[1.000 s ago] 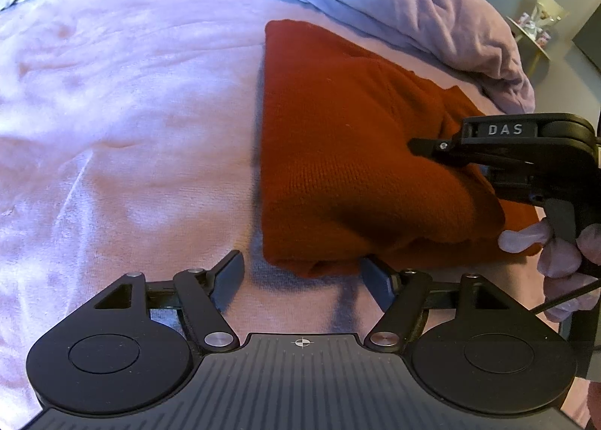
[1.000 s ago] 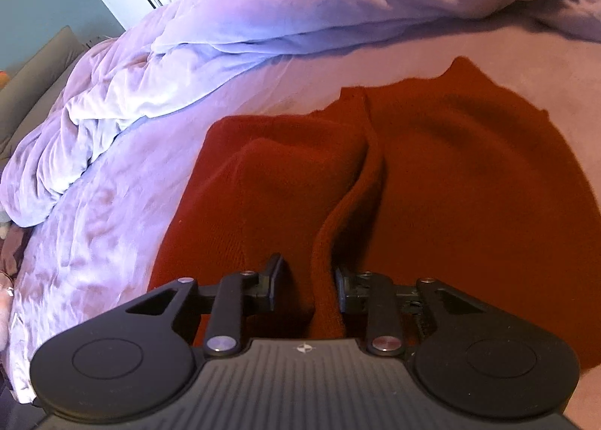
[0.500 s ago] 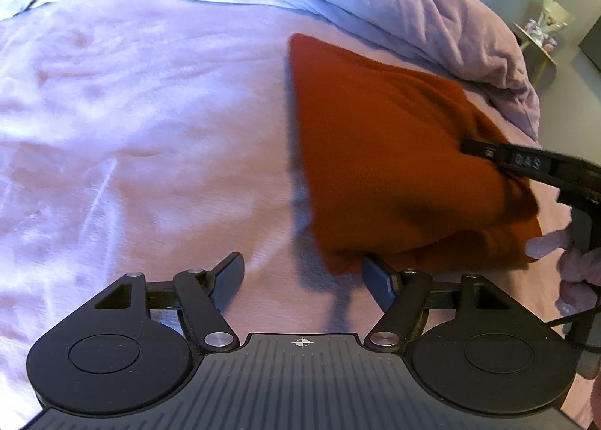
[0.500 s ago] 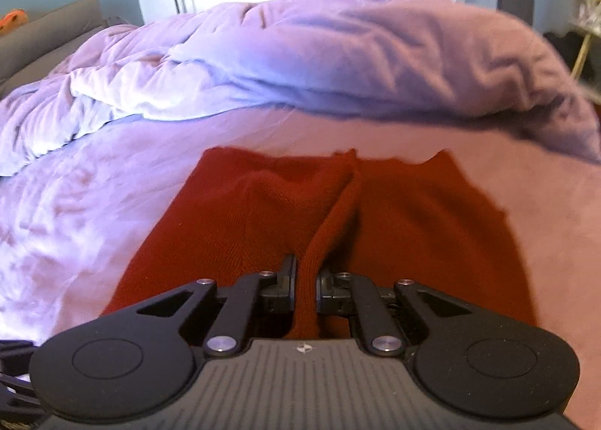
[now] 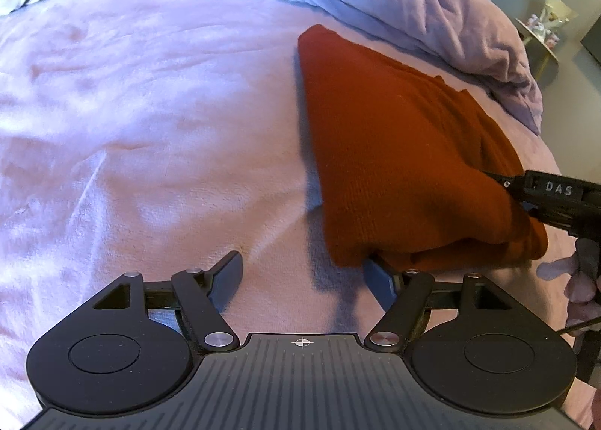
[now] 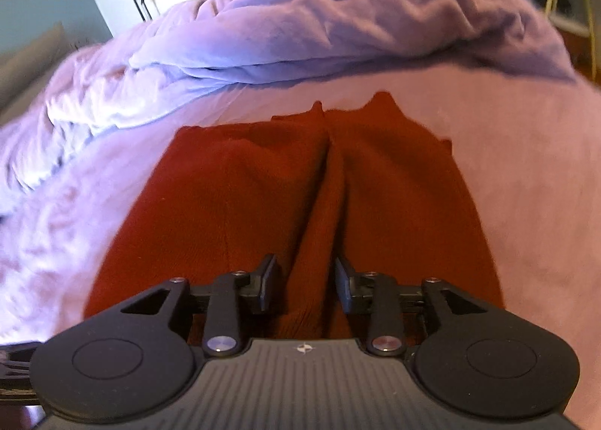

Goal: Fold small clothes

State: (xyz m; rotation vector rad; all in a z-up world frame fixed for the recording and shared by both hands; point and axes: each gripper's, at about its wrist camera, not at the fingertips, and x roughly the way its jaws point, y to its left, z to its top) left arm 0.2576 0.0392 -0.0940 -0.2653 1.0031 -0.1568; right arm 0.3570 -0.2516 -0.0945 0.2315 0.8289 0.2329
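While your right hand-held gripper [image 6: 306,281] opens around the red garment's [image 6: 240,197] ridge, your left hand-held gripper [image 5: 302,279] gapes empty over the bed [image 5: 150,129].

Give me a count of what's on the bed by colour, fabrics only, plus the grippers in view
Rust-red garment: 1
Lilac duvet, bunched at the far side: 1
Pink bed cover underneath: 1
Black grippers: 2, left gripper and right gripper, whose jaws are opening around a ridge of the garment
Total: 5

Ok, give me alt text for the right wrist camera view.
The right gripper is opening, a raised ridge of the rust-red knit garment between its jaws. The garment lies on a pink bedsheet, a rumpled lilac duvet behind.
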